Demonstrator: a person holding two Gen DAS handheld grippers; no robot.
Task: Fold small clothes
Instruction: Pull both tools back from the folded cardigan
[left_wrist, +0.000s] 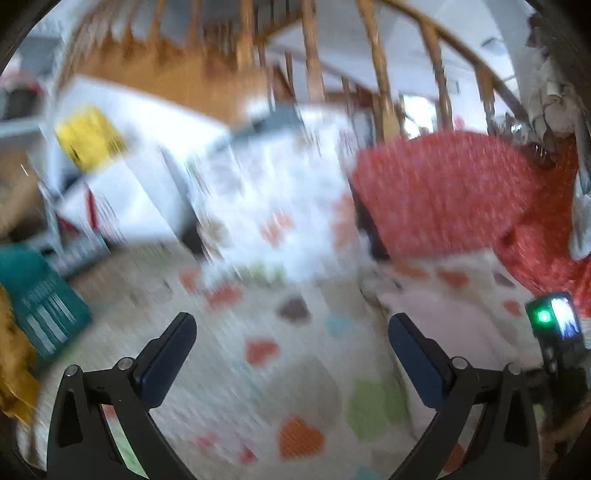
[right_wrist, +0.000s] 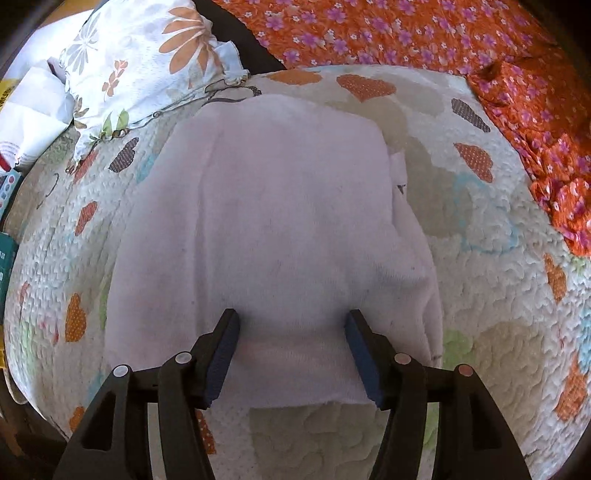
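**Pale pink garment lying folded on the quilt, both grippers standing open**

Blue-padded fingers (right_wrist: 225, 354) of the right gripper (right_wrist: 291, 325) are standing well apart in the right wrist view, straddling the near edge of a pale pink garment (right_wrist: 273, 221) with nothing pinched between them. Whether the pads are touching the cloth cannot be told. That garment is lying flat on a heart-patterned quilt (right_wrist: 480, 288), roughly rectangular, with a folded layer showing along its right side. Beyond its far left corner a floral pillow (right_wrist: 147, 62) is resting on the quilt, and an orange flowered cloth (right_wrist: 498, 55) is lying along the quilt's far and right edges.

From the left wrist view, heavily blurred, the left gripper (left_wrist: 291, 325) is also gaping wide and holding nothing, hanging above the quilt (left_wrist: 303, 391). The pink garment (left_wrist: 454, 314) is showing faintly to its right, near the right finger. Farther off, a red cloth (left_wrist: 443, 192) is lying at right, a teal box (left_wrist: 40, 306) at left, and a yellow object (left_wrist: 88, 136) is sitting against something white. Wooden railings (left_wrist: 380, 74) are crossing the background.
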